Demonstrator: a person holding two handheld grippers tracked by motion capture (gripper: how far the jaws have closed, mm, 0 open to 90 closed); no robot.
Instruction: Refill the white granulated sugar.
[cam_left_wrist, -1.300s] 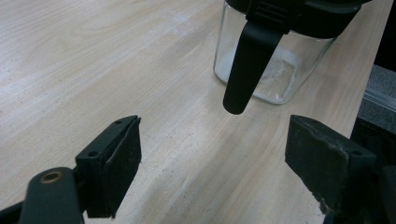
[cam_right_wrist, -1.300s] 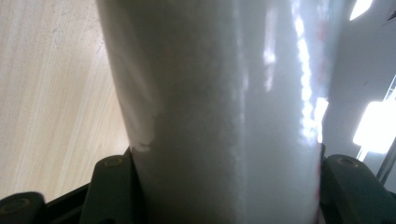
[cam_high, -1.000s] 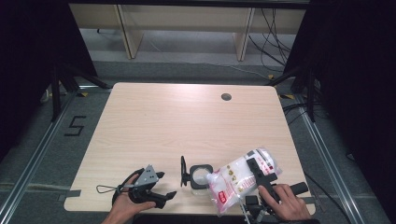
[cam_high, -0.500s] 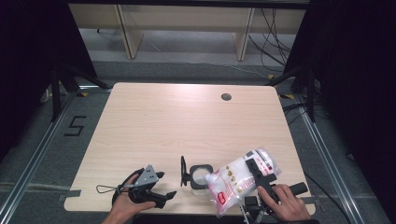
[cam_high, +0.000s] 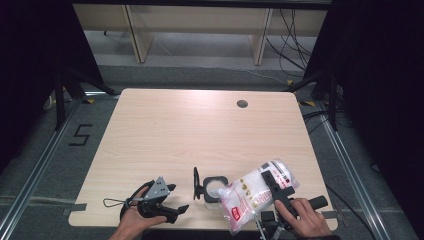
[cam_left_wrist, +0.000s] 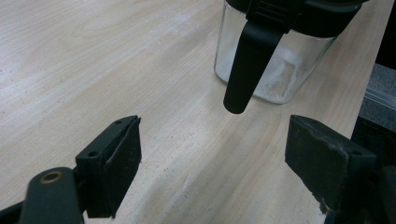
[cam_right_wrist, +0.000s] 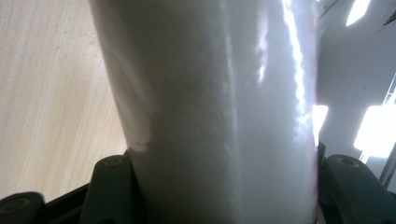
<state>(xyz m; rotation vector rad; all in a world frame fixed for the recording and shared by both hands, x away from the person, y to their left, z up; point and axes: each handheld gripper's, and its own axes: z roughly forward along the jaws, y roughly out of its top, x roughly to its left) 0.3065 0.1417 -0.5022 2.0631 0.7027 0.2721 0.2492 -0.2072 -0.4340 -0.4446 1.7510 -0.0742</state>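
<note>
Two grippers at table's near edge. Right gripper at 5 o'clock, jaws clamped on bag of white powder, bag tilted over jar. Jar at 6 o'clock, lid flipped open, some powder inside. Left gripper at 7 o'clock, jaws wide, nothing between, pointed at jar, just short of it.

A pale wood-grain table is seen. The clear glass jar is fitted with a black lid. The white-filled bag is printed with red markings.
</note>
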